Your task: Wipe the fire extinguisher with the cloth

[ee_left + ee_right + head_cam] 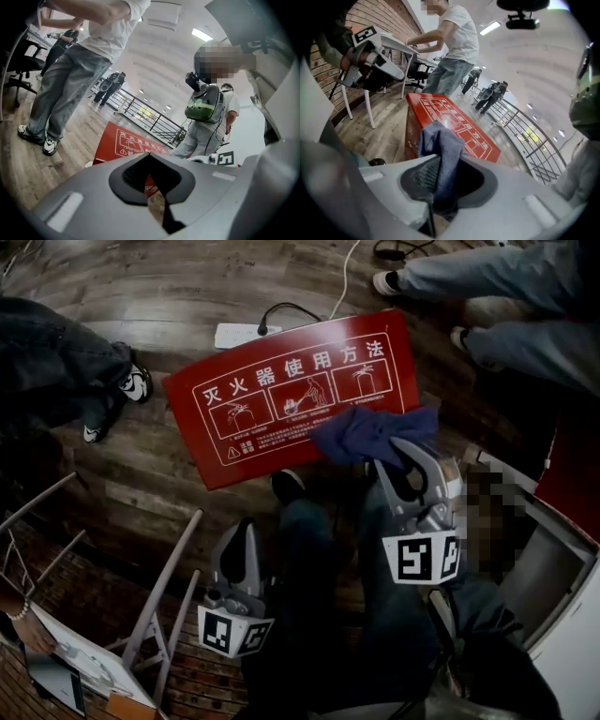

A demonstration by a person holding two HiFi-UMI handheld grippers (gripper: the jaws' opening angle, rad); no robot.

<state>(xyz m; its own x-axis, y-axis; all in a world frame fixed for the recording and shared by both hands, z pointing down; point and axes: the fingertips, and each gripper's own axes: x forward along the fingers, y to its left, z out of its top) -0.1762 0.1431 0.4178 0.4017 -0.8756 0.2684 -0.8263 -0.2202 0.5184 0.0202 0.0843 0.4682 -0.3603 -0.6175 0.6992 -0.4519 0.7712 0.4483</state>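
You are standing on a dark wood-plank floor [141, 493] in an open hall, with bystanders' legs around you and a white power strip [234, 334] lying just beyond the work.

The task's thing is a red metal fire extinguisher box [281, 399] with white printed instructions on its upper face. It is sitting on the floor right in front of your feet. No extinguisher cylinder is showing in any view, so this box looks like the surface you are meant to wipe.

Your right gripper [405, 451] is clamping a crumpled dark blue cloth [370, 432] between its jaws. The right gripper view shows the fabric bunched between the pads and spilling out in front of them. The cloth is hanging over the near right corner of the box, but you cannot tell from these views whether it is actually touching the red face.

Your left gripper [244, 531] is hanging lower, near your leg. Its jaws are meeting at the tips with nothing between them, and it is well clear of the box.

By my judgement, you are only at the start. The cloth is in hand and brought to the box, but the wiping itself looks not yet begun, and the whole printed face is remaining to be covered.
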